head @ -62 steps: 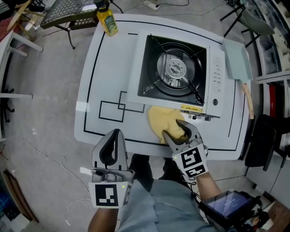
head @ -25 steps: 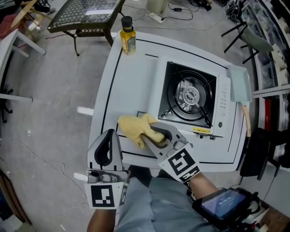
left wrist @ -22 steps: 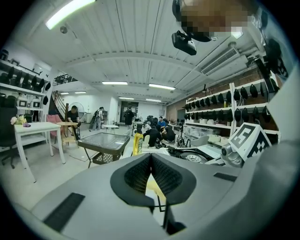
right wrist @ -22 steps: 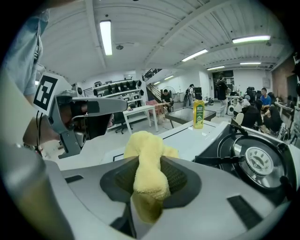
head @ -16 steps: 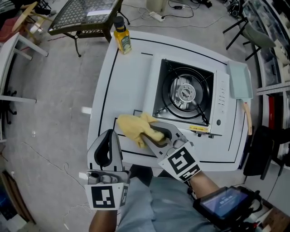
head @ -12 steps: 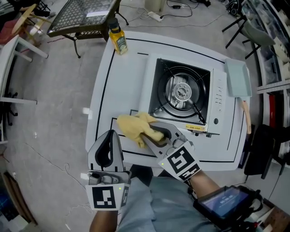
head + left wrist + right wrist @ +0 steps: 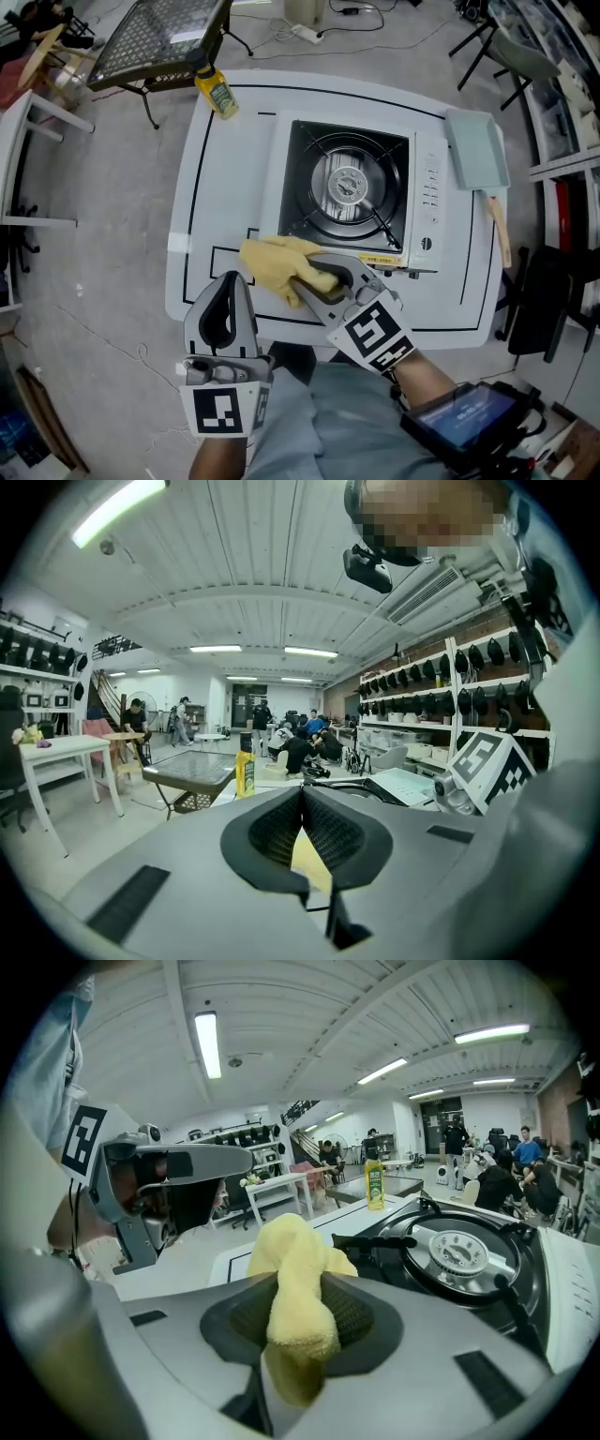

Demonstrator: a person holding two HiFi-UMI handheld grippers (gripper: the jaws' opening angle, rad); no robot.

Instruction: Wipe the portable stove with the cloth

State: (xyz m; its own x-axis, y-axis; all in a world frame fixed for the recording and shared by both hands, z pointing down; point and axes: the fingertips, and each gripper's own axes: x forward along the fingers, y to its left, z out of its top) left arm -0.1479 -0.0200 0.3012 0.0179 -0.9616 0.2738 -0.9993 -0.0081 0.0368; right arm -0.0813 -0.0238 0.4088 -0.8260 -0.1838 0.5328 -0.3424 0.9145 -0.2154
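Beside the portable stove (image 7: 349, 183), away from its knobs, the white table (image 7: 234, 159) lies bare; a gripper can pass there. Past that side, at the far corner, stands a yellow bottle (image 7: 215, 91). A teal dustpan (image 7: 476, 150) fills the knob side. At the stove's near edge the cloth (image 7: 270, 264) in the right gripper (image 7: 317, 275) blocks the way.

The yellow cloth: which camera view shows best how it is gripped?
The right gripper view: the cloth is clamped in the right tool. The head view shows it at the near corner of the stove, partly under that tool. The left gripper view shows only a yellow sliver.
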